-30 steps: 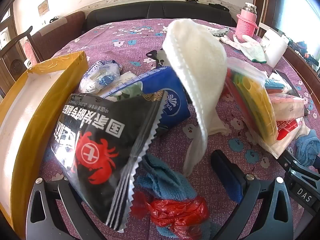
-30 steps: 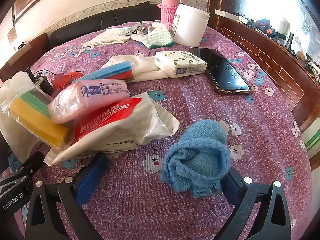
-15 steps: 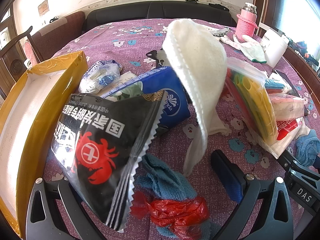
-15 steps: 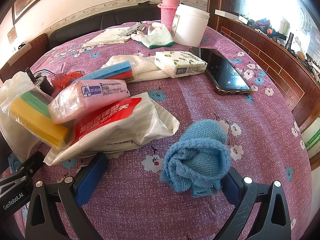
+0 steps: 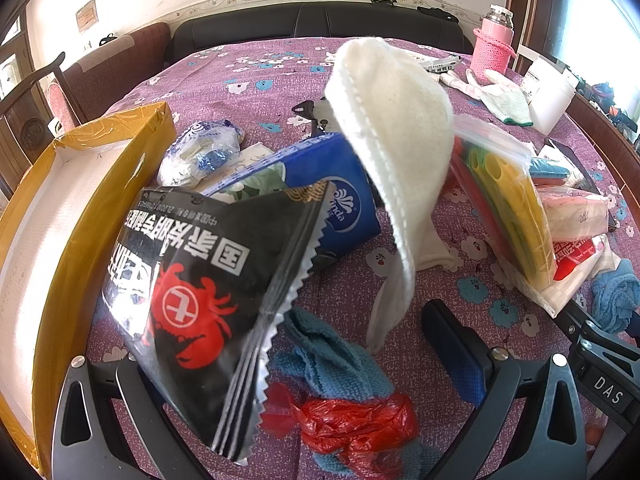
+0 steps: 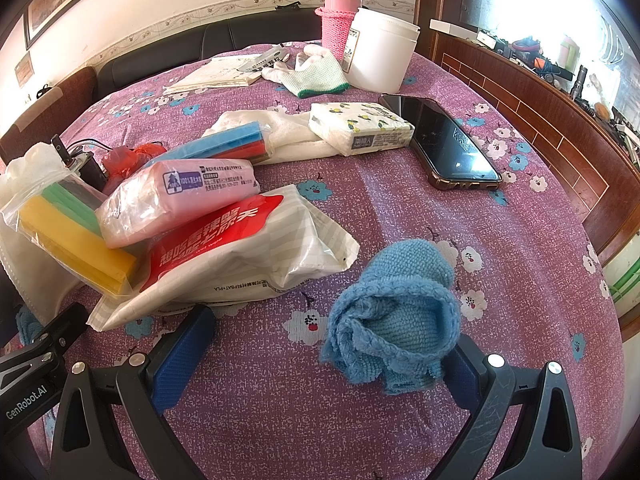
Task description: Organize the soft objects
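A cluttered purple floral tablecloth (image 6: 400, 208) fills both wrist views. In the lower centre of the right view, the right gripper (image 6: 320, 356) stands with its jaws spread wide, the bunched light-blue knitted cloth (image 6: 396, 316) lying between them and touching the right-hand pad, not yet pinched. Left of it leans a pile of a red-and-white plastic pouch (image 6: 236, 256), a pink wrapped tissue pack (image 6: 176, 200) and a clear bag of yellow and green sponges (image 6: 68, 232). In the left view, the left gripper (image 5: 304, 352) also appears spread wide; a black foil snack bag with a red crab (image 5: 208, 272) hides its left finger, so whether anything is held cannot be told. A cream quilted cloth (image 5: 392, 120) drapes across the upper centre, and the yellow cardboard tray (image 5: 132, 152) sits at the left edge. The grasp would likely go best with the cloth centred between the pads, closing on its thick folded bulk rather than a loose edge, clear of the pouch.
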Demonstrator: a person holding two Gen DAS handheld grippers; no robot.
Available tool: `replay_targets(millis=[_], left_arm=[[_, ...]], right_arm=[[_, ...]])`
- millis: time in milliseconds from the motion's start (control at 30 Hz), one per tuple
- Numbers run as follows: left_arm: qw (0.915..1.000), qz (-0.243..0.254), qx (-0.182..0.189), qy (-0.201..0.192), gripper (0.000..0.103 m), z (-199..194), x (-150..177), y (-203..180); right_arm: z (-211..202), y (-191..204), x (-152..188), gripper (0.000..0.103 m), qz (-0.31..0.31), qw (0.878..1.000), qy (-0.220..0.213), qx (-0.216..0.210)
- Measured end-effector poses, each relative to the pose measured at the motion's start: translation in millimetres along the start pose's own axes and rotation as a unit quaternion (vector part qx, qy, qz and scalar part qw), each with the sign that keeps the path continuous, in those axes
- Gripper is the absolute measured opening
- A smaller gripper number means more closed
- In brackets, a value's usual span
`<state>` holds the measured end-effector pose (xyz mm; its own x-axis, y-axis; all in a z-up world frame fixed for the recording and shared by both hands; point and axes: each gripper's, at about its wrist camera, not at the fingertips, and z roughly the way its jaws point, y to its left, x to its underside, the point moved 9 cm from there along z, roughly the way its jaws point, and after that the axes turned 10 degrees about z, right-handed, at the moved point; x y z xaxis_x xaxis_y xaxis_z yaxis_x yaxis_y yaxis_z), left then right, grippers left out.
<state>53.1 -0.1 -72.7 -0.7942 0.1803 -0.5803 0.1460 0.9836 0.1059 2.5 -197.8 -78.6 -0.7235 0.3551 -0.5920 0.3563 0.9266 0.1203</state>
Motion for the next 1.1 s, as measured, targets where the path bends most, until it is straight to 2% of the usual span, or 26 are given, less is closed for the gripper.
replay_targets(millis=[233,400,533,633,1000,1100], left_arm=[[1.0,-0.001,0.0,0.0,0.103,0,0,1],[0.9999,-0.01,-0.007,0.005,0.103,0,0,0],[0.9992,0.014,0.015,0.033,0.103,2,1,-1],[0.9994,0.016,0.016,0.028,0.103,1,0,-2],[0.9999,-0.004,-0.011,0.012,0.103,-8,10,0],[0.9989,0.025,-0.039,0.009,0.103,-12,7,-7]], right_arm=[[-1,0,1,0.102,-0.001,1.0,0.001,-0.001],[3,-1,3,0.102,-0.002,1.0,0.02,-0.001],[6,0,-1,0.102,0.005,1.0,0.028,0.008],[5,0,-2,0.102,0.006,1.0,0.027,0.009],[1,-1,3,0.102,0.014,1.0,0.02,0.017],[-1,-1,5,0.102,0.018,0.999,0.019,0.027]])
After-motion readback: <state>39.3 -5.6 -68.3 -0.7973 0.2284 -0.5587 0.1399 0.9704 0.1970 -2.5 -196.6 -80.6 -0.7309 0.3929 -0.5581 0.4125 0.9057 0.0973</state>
